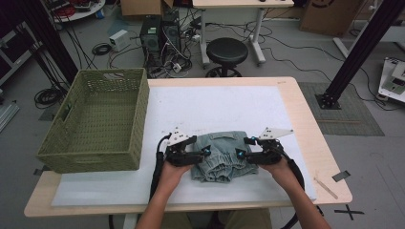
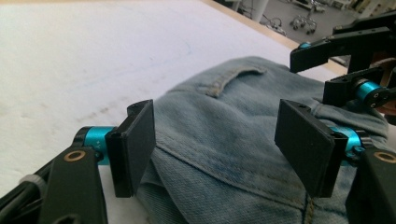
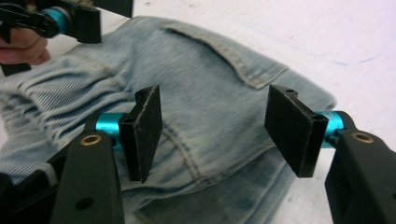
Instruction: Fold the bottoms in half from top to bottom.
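Claws (image 1: 208, 151) (image 1: 239, 153) — two; shorts (image 1: 220, 160) — one

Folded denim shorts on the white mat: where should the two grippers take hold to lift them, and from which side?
Take the folded denim shorts at their two short side edges, left gripper from the left, right gripper from the right. The stacked layers lie flat there, so open jaws can likely slide in low and pinch every layer.

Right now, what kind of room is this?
Probably a lab or workshop, not a home: a computer tower sits among loose cables on the floor, and a black metal frame post stands beside the table.
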`<control>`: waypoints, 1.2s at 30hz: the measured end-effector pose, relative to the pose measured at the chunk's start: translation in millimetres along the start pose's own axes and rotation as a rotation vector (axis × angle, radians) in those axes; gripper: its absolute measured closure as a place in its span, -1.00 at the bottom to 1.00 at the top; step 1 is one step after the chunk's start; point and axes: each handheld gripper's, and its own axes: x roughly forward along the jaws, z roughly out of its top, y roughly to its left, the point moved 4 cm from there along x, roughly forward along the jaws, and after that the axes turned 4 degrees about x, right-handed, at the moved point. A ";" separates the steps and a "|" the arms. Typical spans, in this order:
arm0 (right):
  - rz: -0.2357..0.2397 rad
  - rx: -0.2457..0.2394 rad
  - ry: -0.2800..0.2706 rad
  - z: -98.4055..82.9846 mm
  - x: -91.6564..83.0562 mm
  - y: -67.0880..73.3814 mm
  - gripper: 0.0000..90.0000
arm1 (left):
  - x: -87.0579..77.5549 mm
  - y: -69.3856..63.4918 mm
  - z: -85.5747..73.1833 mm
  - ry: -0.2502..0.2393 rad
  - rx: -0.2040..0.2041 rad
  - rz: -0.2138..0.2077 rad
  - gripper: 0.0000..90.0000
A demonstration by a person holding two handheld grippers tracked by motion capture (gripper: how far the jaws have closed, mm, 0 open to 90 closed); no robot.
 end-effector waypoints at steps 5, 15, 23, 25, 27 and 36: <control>0.016 -0.017 0.047 -5.4 2.6 3.6 -0.12 | 2.6 -4.8 -5.9 0.064 0.045 -0.002 -0.25; -0.040 -0.100 0.116 -13.1 8.7 6.5 -0.08 | 6.5 -8.8 -13.5 0.124 0.121 0.041 -0.17; 0.011 -0.009 -0.006 -8.6 -6.1 4.3 -0.18 | -6.4 0.1 -4.4 -0.009 0.009 0.024 -0.22; -0.005 0.016 -0.077 -5.3 -17.9 -0.3 -0.27 | -15.1 5.5 1.3 -0.069 -0.010 0.053 -0.28; -0.011 0.018 -0.084 -4.6 -20.1 -1.3 -0.27 | -18.0 7.1 3.1 -0.082 -0.016 0.056 -0.28; -0.089 -0.006 -0.093 -1.8 -33.5 -9.4 -0.34 | -29.0 10.9 11.9 -0.120 -0.014 0.083 -0.47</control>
